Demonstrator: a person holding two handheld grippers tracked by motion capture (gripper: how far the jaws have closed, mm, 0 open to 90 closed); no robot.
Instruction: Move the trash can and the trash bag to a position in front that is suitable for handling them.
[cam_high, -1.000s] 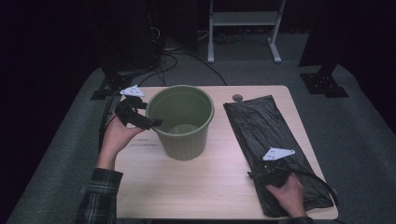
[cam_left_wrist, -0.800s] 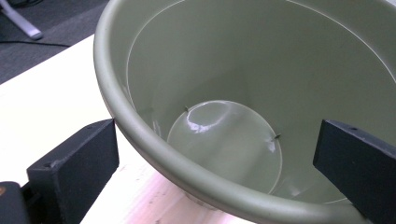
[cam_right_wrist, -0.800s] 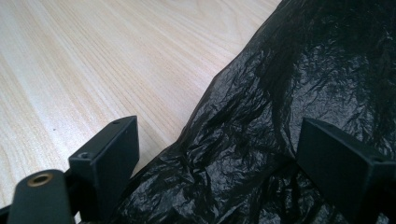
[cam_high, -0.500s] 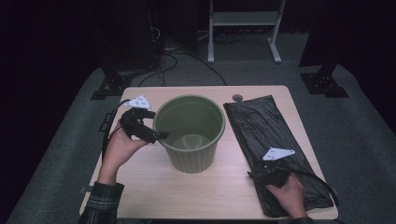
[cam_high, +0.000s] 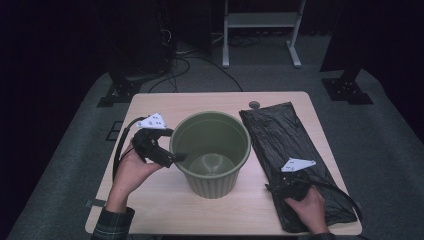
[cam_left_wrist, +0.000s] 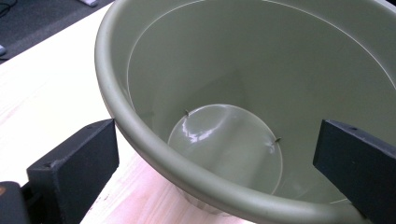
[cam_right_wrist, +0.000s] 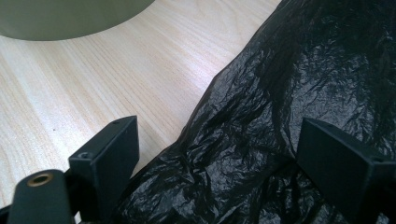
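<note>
An olive-green plastic bucket (cam_high: 212, 182) stands empty in the middle of the light wooden table (cam_high: 150, 205). My left gripper (cam_high: 172, 157) is at the bucket's left rim and open. In the left gripper view the bucket (cam_left_wrist: 224, 70) has its rim between my left gripper (cam_left_wrist: 215, 172) jaws, one outside and one inside. A crumpled black plastic bag (cam_high: 280, 130) lies flat along the table's right side. My right gripper (cam_high: 280, 189) rests low over the bag's near end, open. In the right gripper view the bag (cam_right_wrist: 289, 93) lies under my right gripper (cam_right_wrist: 215, 163) jaws.
A small grey round thing (cam_high: 254, 104) sits at the table's far edge. Beyond the table, on the dark floor, are a metal stand (cam_high: 260, 30), cables (cam_high: 175, 55) and two black stand feet (cam_high: 117, 92) (cam_high: 347, 87). Bare wood lies in front of the bucket.
The bucket and my left gripper have shifted together to the right and toward the near edge. The right gripper has stayed on the bag.
</note>
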